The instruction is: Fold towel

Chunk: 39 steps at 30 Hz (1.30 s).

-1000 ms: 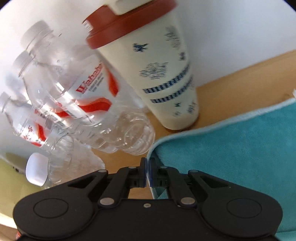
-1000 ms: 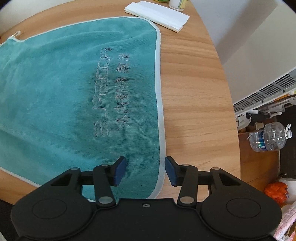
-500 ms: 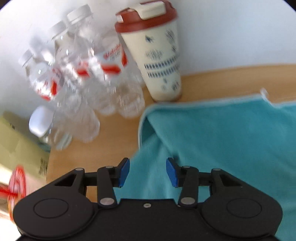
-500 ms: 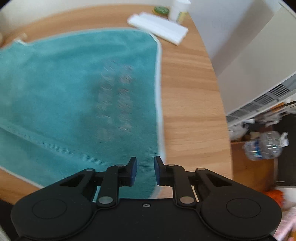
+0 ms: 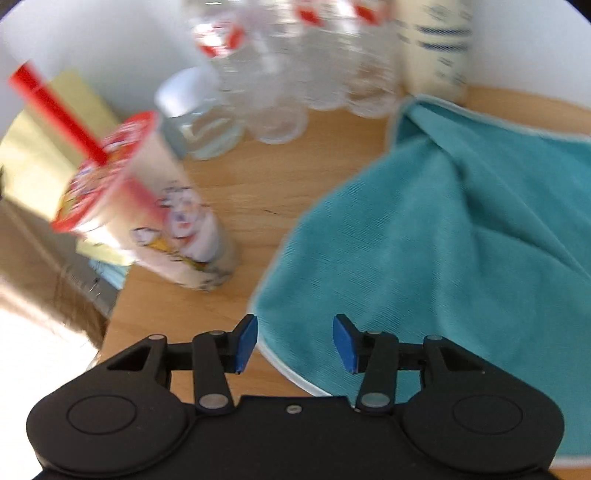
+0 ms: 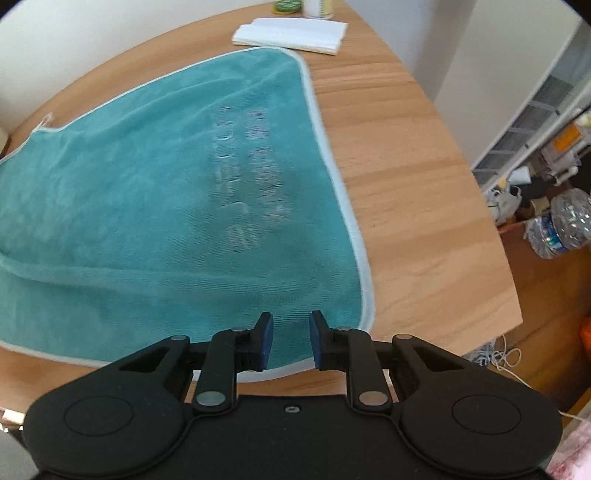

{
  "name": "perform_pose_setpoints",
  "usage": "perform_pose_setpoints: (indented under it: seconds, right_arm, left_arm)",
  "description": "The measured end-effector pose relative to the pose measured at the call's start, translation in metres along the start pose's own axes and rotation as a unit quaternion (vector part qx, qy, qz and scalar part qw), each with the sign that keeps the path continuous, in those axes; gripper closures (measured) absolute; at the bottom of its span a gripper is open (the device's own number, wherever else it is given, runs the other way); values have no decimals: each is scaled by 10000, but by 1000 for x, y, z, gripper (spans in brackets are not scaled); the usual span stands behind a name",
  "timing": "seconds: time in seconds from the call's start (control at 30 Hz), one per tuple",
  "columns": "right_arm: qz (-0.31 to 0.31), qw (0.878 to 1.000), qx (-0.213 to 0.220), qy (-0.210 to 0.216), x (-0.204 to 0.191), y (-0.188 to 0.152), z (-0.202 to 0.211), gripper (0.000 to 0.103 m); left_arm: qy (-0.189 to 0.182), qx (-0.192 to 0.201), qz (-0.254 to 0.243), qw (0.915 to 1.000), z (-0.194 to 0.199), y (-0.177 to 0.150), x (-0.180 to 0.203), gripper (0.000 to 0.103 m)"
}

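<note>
A teal towel with a pale hem and embossed lettering lies spread on the wooden table. In the left wrist view the towel is rumpled, with its far corner bunched up beside the cream tumbler. My left gripper is open wide above the towel's near-left hem and holds nothing. My right gripper hovers over the near-right corner. Its fingers are close together, a gap still shows between them, and nothing is pinched.
A tall paper cup with a red straw stands left of the towel, and several clear water bottles stand behind it. Folded white napkins lie beyond the far edge. The table's right edge drops off to floor clutter and a bottle.
My left gripper let go of the far-left corner, opened and drew back to the near hem. My right gripper's fingers narrowed their gap and shifted slightly over the near-right corner.
</note>
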State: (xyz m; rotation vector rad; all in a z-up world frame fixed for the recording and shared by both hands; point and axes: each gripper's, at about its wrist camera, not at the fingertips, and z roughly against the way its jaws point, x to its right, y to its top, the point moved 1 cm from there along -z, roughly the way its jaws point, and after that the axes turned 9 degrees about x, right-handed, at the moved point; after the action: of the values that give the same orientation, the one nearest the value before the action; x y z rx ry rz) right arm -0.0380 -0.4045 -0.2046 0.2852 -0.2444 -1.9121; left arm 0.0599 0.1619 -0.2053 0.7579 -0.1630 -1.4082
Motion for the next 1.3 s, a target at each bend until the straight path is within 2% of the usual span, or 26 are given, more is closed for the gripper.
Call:
perform_pose_setpoints:
  seconds: [0.07,0.13,0.17,0.2,0.23,0.37,0.47,0.63,0.77,0.93,0.97,1.03,1.07,1.17,1.3]
  right_arm:
    - [-131,9999,-26,5,3,-3,-2,77]
    - [-152,9999,-30,-35,3,-6,-3,77]
    - [-158,9999,-32,-44,3,-7,-3,81]
    - [-171,9999,-7,-7,3,-8,-1,87]
    - [-201,9998,16,18,4,-8,-1,87]
    - [-382,9992,42,70,11,-14,0,87]
    - [-541,9984,106,142,15,-15,0,87]
    - [-435,9985,281,148,15,-13,6,85]
    - [-342,9981,369,346,14,-7,4,70]
    - [-124,9991,273,311,5,-3,-6,70]
    - [19,9994,247,228,0,-3,-6,72]
    - [246,9994,217,79,-7,-3,-6,83]
    - [419,9989,208,-34,-10,-4,-7,84]
    - [385,9992,81,-28,-5,1,-8,97]
    - [523,9986,-3,-74,0,3,-7,99]
  left_arm:
    - [54,12,90,9999,-5,-1,-4,57]
    - [-19,28,56,10000,-8,-1,-3,62]
    - [-80,40,25,10000,-10,0,-2,68]
    - [-141,53,-6,9999,-11,0,0,79]
    - [-195,36,-54,9998,-12,0,1,83]
    - [-257,57,-505,9984,-10,-1,12,90]
    - [-329,65,-637,9974,-8,-5,15,102]
    - [-376,30,-890,9953,-5,-12,18,103]
    - [-459,-42,-825,9955,-2,-16,11,103]
    - [-446,-69,-887,9950,3,-21,11,103]
    - [-455,-76,-883,9950,4,-22,11,103]
    - [-476,-85,-882,9949,5,-24,10,103]
    - [-492,-82,-896,9947,6,-25,10,103]
    - [-553,-113,-929,9941,8,-29,8,103]
    - [-647,-225,-1000,9926,16,-38,7,103]
